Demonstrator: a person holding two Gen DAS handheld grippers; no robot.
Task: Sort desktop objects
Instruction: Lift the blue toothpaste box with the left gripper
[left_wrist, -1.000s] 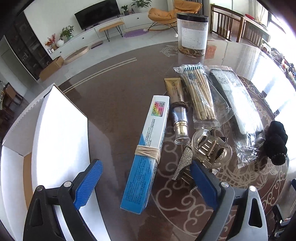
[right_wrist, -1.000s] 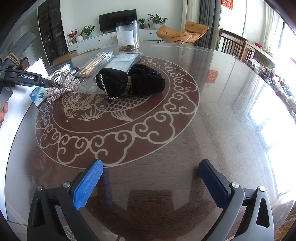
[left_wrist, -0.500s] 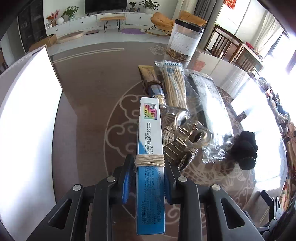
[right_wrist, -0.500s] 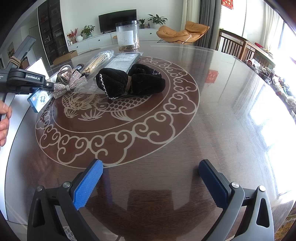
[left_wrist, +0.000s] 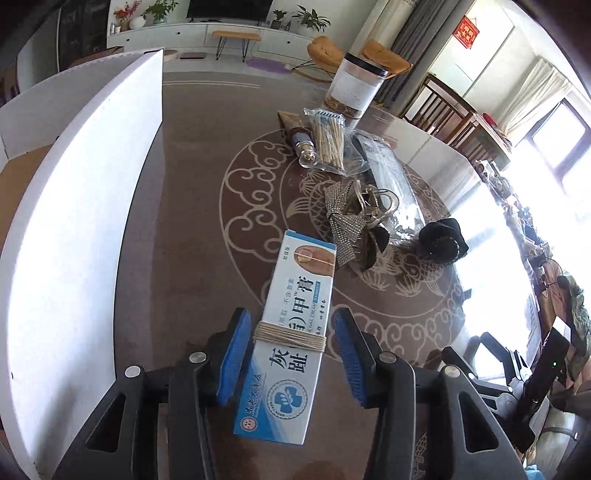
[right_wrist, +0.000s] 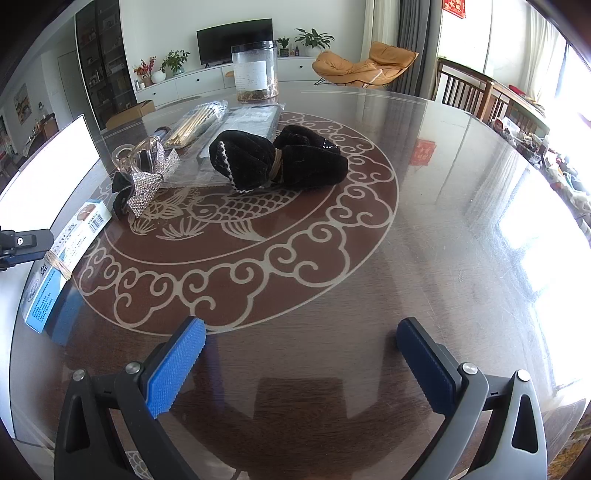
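The left gripper (left_wrist: 291, 354) is hovering with its jaws just opening around the blue-and-white box (left_wrist: 291, 332), pads clear of its sides, near the table's (right_wrist: 332, 258) left edge. The right gripper (right_wrist: 301, 365) is gaping wide, holding nothing.

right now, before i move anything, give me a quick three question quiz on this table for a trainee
1. True or false: the right tool is open with nothing between its pads.
2. What is wound around the blue-and-white box?
3. The clear jar is: A upright on the table, B lying on its side, C inside the white carton.

Key: 1 true; 2 twine; 3 A.
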